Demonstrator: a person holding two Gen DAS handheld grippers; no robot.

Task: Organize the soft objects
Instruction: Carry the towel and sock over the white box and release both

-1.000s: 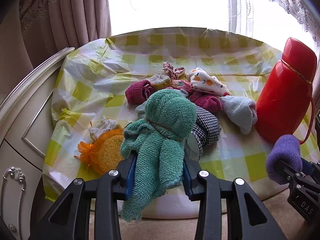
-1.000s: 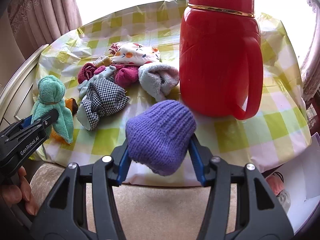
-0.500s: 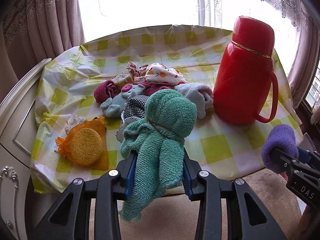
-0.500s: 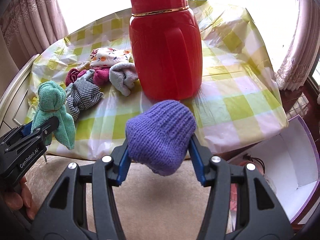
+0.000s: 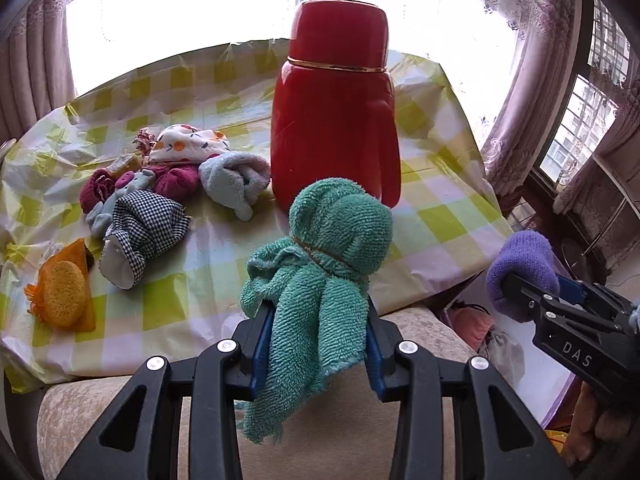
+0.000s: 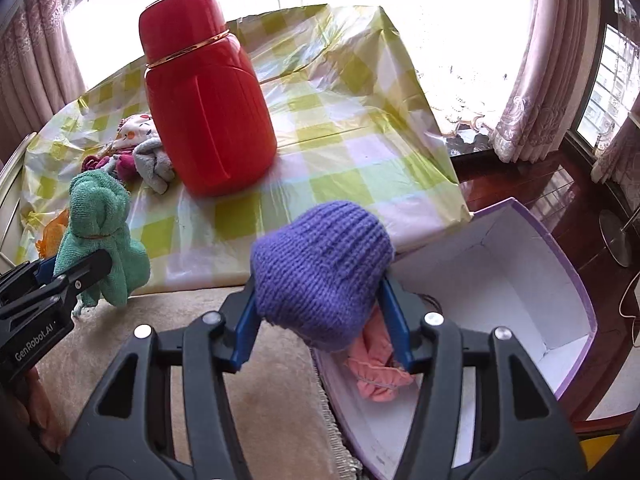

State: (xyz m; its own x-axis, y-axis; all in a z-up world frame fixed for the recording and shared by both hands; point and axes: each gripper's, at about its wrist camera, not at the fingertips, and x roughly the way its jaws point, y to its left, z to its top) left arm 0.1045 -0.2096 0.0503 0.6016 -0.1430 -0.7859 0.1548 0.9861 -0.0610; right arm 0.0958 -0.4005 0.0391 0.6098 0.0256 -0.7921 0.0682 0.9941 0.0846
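Left wrist view, reading left to right: orange sponge [image 5: 64, 294] in its net bag, checked cloth [image 5: 140, 236], a heap of small socks and cloths [image 5: 188, 168], then the red flask [image 5: 336, 120], all on the tabletop [image 5: 440, 220] under a yellow-checked cover. Left tool [image 5: 316, 344] is clamped on the green towel bundle [image 5: 320, 264], jaws part-way in, tail of the towel hanging below. Far right in this view, right tool [image 5: 532, 292] carries the purple knit piece [image 5: 524, 264].

Right wrist view: the purple knit piece sits between the blue pads, gripped at its sides, just above the near edge of the white box [image 6: 520, 280], which already holds a pink item [image 6: 376, 372].

Step in hand, as I judge it: carrying both pieces off the tabletop to the box. Next move calls for bringing the right tool over the box's hollow, releasing, then the left following.
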